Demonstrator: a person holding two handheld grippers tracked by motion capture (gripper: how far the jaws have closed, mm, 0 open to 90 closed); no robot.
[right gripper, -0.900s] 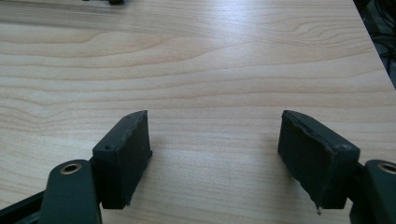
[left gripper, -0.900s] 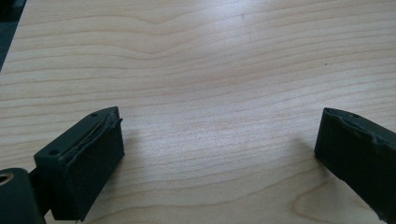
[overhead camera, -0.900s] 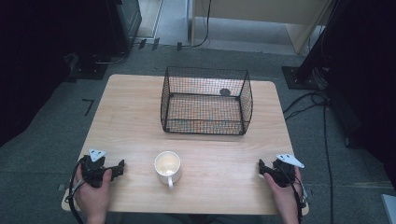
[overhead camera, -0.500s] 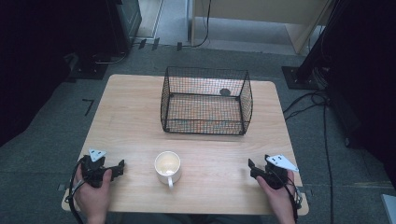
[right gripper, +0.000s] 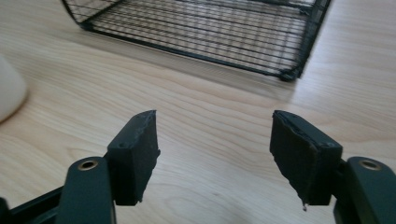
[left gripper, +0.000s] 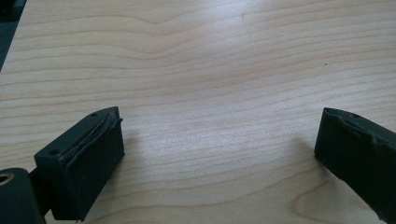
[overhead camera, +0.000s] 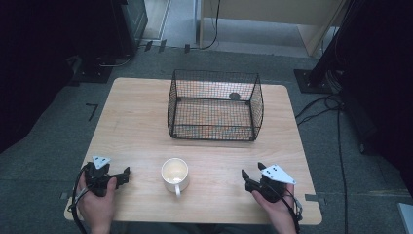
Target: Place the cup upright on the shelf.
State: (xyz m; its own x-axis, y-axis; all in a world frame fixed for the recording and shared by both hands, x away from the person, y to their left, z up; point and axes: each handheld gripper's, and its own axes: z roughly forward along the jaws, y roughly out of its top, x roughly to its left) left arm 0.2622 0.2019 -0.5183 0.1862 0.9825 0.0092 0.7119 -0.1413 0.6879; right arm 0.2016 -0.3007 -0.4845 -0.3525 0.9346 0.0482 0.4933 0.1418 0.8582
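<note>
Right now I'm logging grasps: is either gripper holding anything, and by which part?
Nothing is held. The left gripper and right gripper both have open jaws over bare table; the mug sits untouched.

Table: we note pale wood grain, rounded corners, under both grippers.
Floor: grey carpet, beyond the left gripper's side.
Cables: black, trailing past the right gripper.
Cabinet: light wood, far ahead.
</note>
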